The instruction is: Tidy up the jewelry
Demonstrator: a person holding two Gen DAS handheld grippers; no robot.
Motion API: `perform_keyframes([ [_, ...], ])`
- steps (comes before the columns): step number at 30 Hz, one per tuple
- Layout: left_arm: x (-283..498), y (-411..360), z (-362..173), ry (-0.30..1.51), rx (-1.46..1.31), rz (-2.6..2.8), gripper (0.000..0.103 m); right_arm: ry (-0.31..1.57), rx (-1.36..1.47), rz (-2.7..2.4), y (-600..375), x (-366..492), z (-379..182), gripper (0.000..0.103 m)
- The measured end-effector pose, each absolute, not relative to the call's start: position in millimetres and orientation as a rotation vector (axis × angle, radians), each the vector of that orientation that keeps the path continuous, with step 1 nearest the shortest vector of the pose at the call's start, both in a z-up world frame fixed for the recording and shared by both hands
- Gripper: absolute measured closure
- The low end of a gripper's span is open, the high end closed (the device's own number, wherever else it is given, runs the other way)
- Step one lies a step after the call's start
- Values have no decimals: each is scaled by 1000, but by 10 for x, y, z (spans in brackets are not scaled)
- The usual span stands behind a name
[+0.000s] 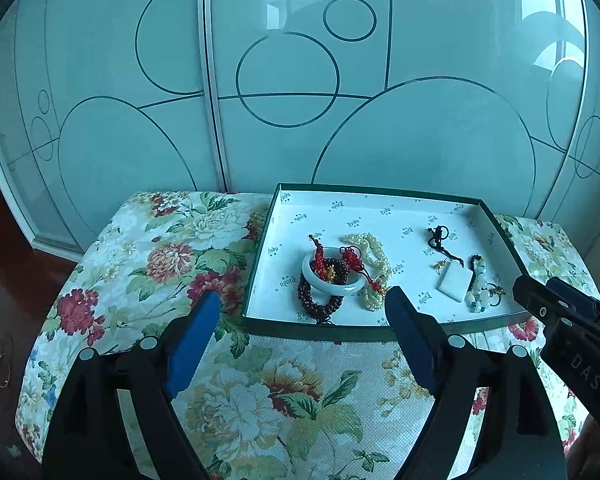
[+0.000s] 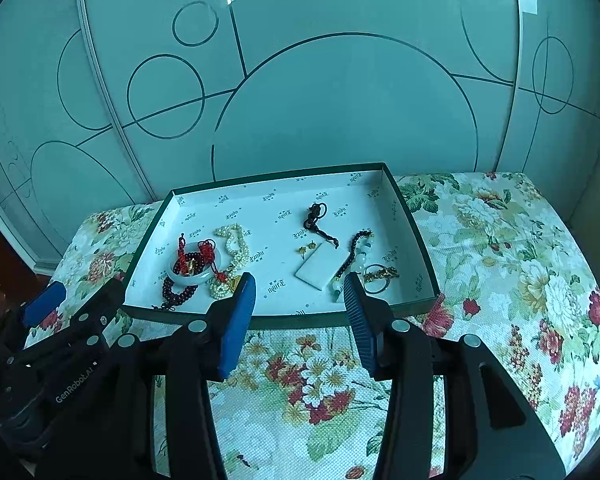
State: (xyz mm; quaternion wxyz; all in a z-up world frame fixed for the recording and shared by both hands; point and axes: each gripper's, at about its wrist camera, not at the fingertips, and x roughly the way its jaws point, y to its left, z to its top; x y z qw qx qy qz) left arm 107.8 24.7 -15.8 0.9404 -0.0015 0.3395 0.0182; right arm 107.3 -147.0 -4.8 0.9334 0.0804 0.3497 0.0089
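Observation:
A shallow green-rimmed box (image 1: 380, 192) (image 2: 276, 178) with a white lining lies on a floral cloth and holds the jewelry. At its left lie a white jade bangle (image 1: 332, 286) (image 2: 194, 278), a dark red bead bracelet (image 1: 320, 302) (image 2: 178, 290), red knotted cords (image 1: 354, 258) and a pearl strand (image 1: 374, 250) (image 2: 236, 246). At its right lie a white rectangular pendant (image 1: 454, 282) (image 2: 320, 266) on a black cord, a dark and white bead string (image 1: 478, 284) (image 2: 354, 258) and a ring with gold charm (image 2: 378, 276). My left gripper (image 1: 302, 300) and right gripper (image 2: 300, 282) are open and empty in front of the box.
The table (image 1: 160, 248) (image 2: 500, 240) is covered by the floral cloth and stands against frosted sliding doors with circle patterns. The right gripper shows at the right edge of the left wrist view (image 1: 540, 300). The left gripper shows at the lower left of the right wrist view (image 2: 76, 304).

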Motion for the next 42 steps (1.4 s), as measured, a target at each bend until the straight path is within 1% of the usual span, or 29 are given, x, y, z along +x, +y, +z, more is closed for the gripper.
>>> perform_keyframes([
  [26, 981, 185, -79, 652, 29, 16, 20, 708, 159, 20, -1437, 987, -4, 57],
  [29, 960, 192, -54, 645, 18, 8, 17, 705, 156, 22, -1423, 958, 15, 57],
  [34, 914, 188, -24, 611, 31, 21, 16, 706, 156, 23, -1416, 948, 19, 57],
  [40, 914, 233, -52, 625, 8, 12, 15, 715, 154, 25, -1389, 942, 11, 57],
  [42, 899, 223, -46, 597, 27, 23, 15, 717, 152, 26, -1386, 945, 3, 57],
])
